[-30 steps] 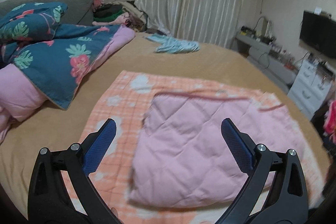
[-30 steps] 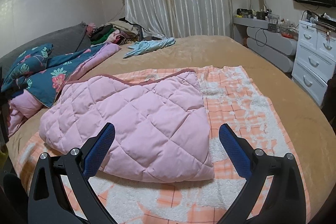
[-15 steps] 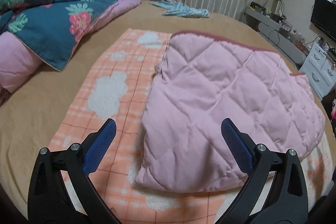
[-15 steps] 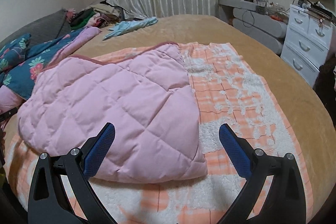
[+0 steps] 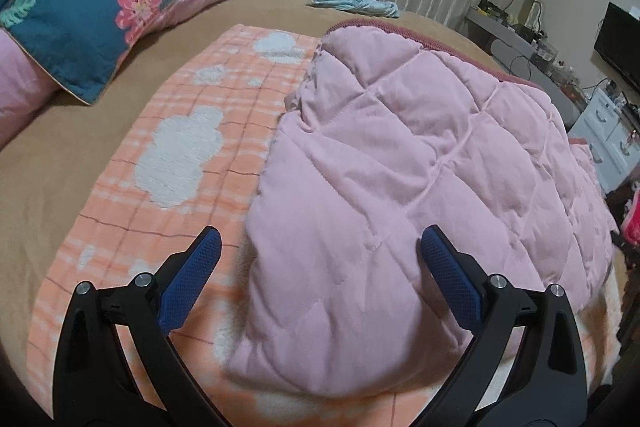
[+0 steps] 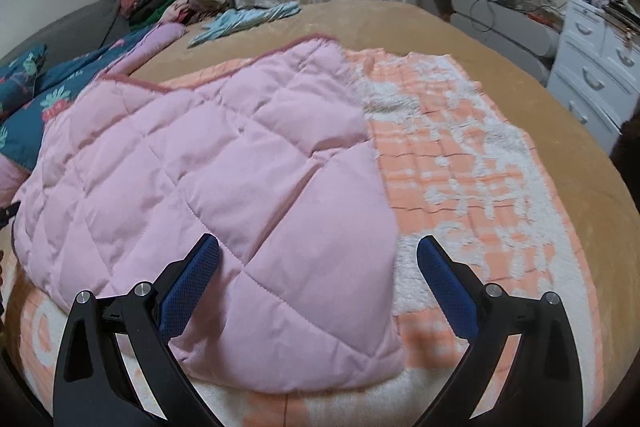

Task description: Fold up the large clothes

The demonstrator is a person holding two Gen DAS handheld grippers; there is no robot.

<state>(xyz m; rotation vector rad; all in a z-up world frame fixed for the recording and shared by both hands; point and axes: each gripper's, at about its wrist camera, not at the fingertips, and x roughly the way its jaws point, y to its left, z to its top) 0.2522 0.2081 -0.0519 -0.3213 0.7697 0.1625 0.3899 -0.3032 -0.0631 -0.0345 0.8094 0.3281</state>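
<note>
- A tan bed (image 5: 248,11) carries everything in view.
- An orange checked blanket (image 5: 120,211) lies spread flat on it.
- The pink quilted garment (image 5: 420,167) lies folded on that blanket, its dark-pink trimmed edge at the far side.
- A floral duvet (image 5: 80,11) is bunched at the left.
- The left gripper (image 5: 320,275) hangs over the garment's near left corner, jaws spread wide, holding nothing.
- The right gripper (image 6: 318,277) hangs over its near right corner, jaws likewise apart and empty.
</note>
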